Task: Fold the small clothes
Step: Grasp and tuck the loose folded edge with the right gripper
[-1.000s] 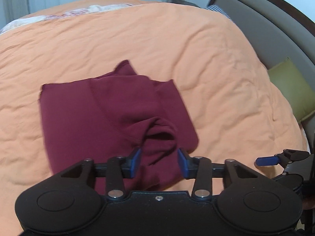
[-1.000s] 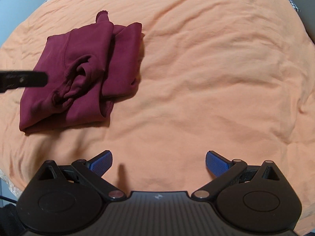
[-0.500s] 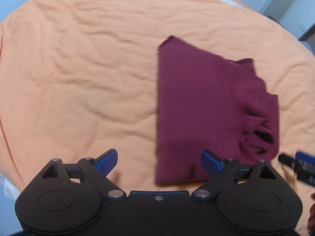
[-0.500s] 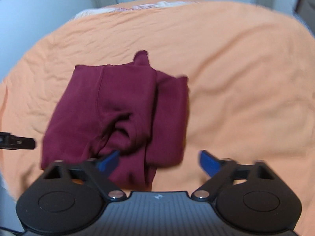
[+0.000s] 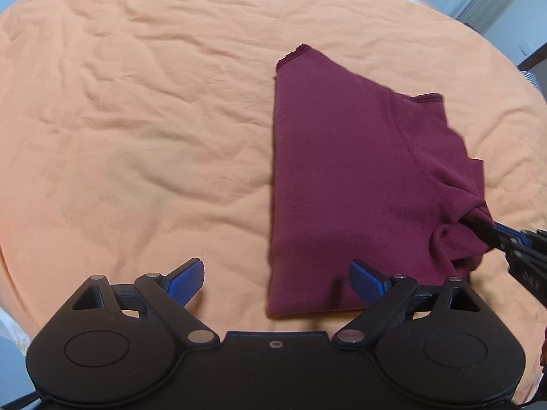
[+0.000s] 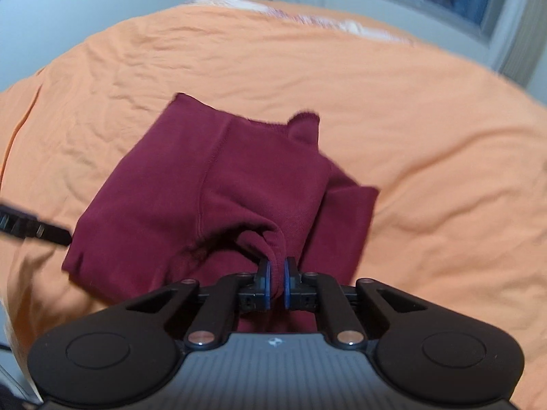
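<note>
Pinching: right gripper (image 6: 277, 282) squeezes a bunched fold of the dark red shirt (image 6: 218, 198).
Left gripper (image 5: 276, 282): fingers spread wide, holding nothing, just beside the shirt's near edge.
Shirt: one, folded, lying on the orange blanket (image 5: 136, 119).
Grippers: two.

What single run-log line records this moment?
right gripper: shut on bunched fold of maroon knit garment | left gripper: open, near its edge | surface: orange bedspread
</note>
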Demonstrator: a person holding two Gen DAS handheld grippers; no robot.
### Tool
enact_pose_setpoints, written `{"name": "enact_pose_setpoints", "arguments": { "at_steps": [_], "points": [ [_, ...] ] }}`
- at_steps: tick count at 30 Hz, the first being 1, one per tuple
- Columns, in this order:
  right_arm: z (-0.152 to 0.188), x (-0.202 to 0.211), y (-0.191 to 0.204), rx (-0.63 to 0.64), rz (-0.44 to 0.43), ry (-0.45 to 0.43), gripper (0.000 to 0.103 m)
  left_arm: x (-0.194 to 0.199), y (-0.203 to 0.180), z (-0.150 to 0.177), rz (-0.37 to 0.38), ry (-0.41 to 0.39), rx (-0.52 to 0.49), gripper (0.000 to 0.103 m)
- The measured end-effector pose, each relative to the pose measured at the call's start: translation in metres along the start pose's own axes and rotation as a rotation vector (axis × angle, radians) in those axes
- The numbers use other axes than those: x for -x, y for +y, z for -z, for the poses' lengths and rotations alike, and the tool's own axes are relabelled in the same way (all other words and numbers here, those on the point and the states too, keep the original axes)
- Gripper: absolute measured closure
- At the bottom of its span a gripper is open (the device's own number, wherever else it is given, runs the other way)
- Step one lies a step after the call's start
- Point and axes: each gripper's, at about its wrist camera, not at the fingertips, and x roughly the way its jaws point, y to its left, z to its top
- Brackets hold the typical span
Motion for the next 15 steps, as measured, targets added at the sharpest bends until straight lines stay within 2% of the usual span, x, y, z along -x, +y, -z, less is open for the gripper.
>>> {"name": "enact_pose_setpoints", "arguments": {
  "at_steps": [3, 8, 10, 11, 12, 14, 15],
  "points": [
    [0.017, 0.008, 0.006, 0.076, 0.031, 0.022, 0.095, -0.002, -0.001, 0.002, 0.021, 0.006, -0.004, 0.011],
    [0.028, 0.000, -0.001, -0.031, 0.001, 0.080, 0.091, -0.021, -0.006, 0.005, 0.000, 0.067, -0.020, 0.011],
    [0.029, 0.004, -0.005, -0.068, -0.011, 0.079, 0.076, -0.025, -0.008, 0.007, -0.010, 0.086, -0.036, 0.011],
    [0.030, 0.007, -0.007, -0.083, -0.017, 0.076, 0.059, -0.028, -0.009, 0.008, -0.018, 0.096, -0.042, 0.011],
    [0.031, 0.010, -0.010, -0.100, -0.030, 0.067, 0.048, -0.029, -0.009, 0.009, -0.022, 0.101, -0.045, 0.011],
    [0.030, 0.016, -0.019, -0.152, -0.061, 0.043, 0.046, -0.028, -0.009, 0.010, -0.018, 0.103, -0.043, 0.011],
    [0.029, 0.018, -0.023, -0.181, -0.070, 0.033, 0.041, -0.027, -0.009, 0.010, -0.014, 0.101, -0.041, 0.011]
  ]
}}
